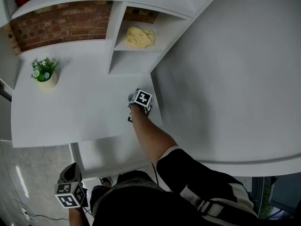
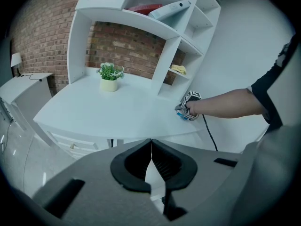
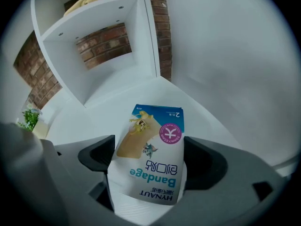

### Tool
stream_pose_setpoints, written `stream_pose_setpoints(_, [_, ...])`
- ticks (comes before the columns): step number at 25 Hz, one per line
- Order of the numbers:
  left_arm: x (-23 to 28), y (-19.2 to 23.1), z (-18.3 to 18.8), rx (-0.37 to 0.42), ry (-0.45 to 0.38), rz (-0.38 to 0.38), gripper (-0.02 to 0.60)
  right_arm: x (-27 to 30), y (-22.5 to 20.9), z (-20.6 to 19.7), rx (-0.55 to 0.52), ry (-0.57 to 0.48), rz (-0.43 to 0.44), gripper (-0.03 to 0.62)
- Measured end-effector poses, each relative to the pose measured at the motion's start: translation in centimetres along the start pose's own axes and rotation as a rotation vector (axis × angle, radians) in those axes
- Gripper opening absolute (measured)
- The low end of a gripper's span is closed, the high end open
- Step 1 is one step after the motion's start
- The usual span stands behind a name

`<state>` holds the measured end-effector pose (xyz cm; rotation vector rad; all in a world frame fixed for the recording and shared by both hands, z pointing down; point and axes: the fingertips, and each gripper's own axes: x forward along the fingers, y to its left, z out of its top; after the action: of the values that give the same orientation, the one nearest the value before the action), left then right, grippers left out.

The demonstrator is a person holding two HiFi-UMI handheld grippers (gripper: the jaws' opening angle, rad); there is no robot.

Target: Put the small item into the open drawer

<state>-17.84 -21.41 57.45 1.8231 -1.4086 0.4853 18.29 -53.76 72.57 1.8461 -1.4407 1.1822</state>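
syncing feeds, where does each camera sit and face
Head view: on the head, steeply down at the desk; right arm, right gripper, left gripper show.
Left gripper view: low before the desk, facing the brick wall; own shut jaws, right gripper.
Right gripper view: over the desk, facing the shelf; jaws on bandage packet.
All share the potted plant.
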Motion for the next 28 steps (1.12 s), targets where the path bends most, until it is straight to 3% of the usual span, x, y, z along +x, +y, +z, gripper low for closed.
stream_pose_setpoints(14, [-1.3, -1.6, 2.1, 0.069, -0.069, -0.061, 0.018, -6.5, 0.6, 1.4, 0.05, -0.066, 0.206, 0.453])
stream_pose_setpoints(28, [-0.8, -3.7, 2.8, 0.163, -0.081, -0.134, 0.018, -18.4, 3.0, 1.9, 0.029, -0.202, 0.517, 0.453])
